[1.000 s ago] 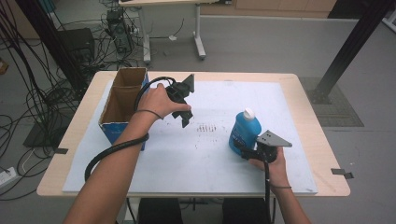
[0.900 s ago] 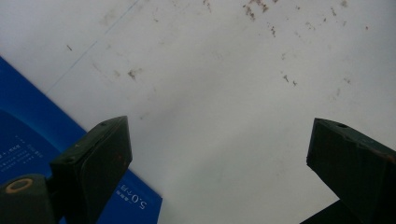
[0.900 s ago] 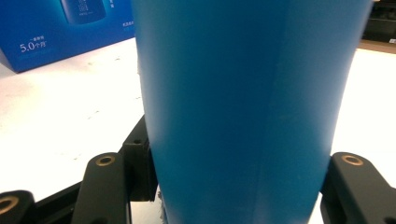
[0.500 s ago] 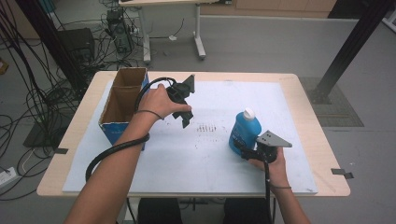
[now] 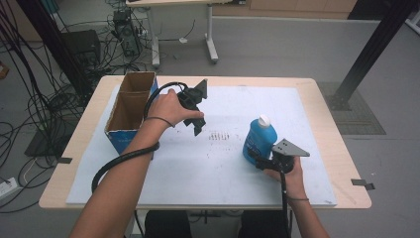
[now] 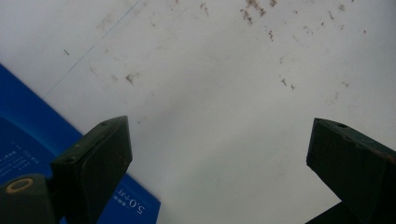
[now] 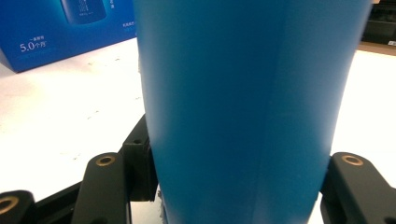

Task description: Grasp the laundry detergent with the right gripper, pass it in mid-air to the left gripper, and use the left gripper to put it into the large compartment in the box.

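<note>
On the white-covered surface [image 5: 163,173], right of centre, a blue bottle [image 5: 258,139] with a white cap is seen upright, clamped near its base between the jaws of the right hand-held gripper [image 5: 262,161]; its body shows close in the right gripper view [image 7: 247,107], where no label text can be read. Near the open cardboard box [image 5: 130,111], whose blue side [image 7: 60,32] carries printed "5.0" followed by small characters too fine to read, the left hand-held gripper [image 5: 197,124] is held above the stained sheet with jaws wide apart and nothing between them.
</note>
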